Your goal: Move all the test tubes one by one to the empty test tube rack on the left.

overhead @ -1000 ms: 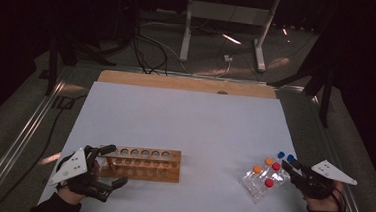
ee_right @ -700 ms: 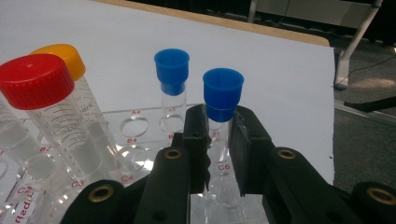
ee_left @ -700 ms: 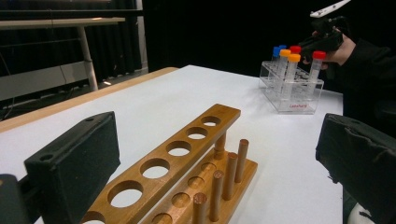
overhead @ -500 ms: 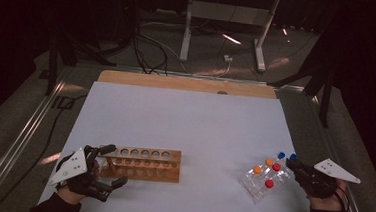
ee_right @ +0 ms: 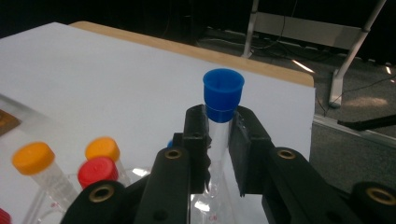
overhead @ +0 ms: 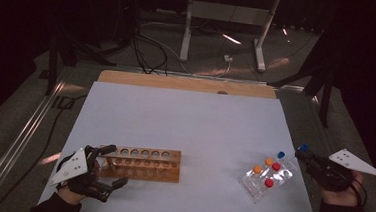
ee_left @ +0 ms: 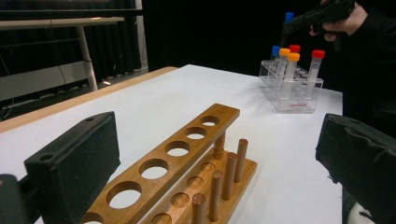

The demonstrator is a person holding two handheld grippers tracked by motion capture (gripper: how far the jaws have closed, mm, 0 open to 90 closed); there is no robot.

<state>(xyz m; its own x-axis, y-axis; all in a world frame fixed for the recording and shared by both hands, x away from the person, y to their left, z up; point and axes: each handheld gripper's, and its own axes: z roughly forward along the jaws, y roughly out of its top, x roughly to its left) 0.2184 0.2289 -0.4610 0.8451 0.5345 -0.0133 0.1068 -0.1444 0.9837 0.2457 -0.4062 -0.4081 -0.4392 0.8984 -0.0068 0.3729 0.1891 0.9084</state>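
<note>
Blue-capped tube (ee_right: 221, 112) is standing upright, clamped in the right gripper (ee_right: 218, 140) above the clear rack (overhead: 263, 184). Wooden rack (overhead: 139, 163) is lying well leftward across the bench (overhead: 195, 121), between the left gripper's (overhead: 104, 168) spread jaws.

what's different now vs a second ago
The right gripper has closed its jaws on a blue-capped clear tube and lifted it up out of the clear plastic rack. The other capped tubes stay in that rack. The left gripper stays open around the end of the empty wooden tube rack, which has not moved.
</note>
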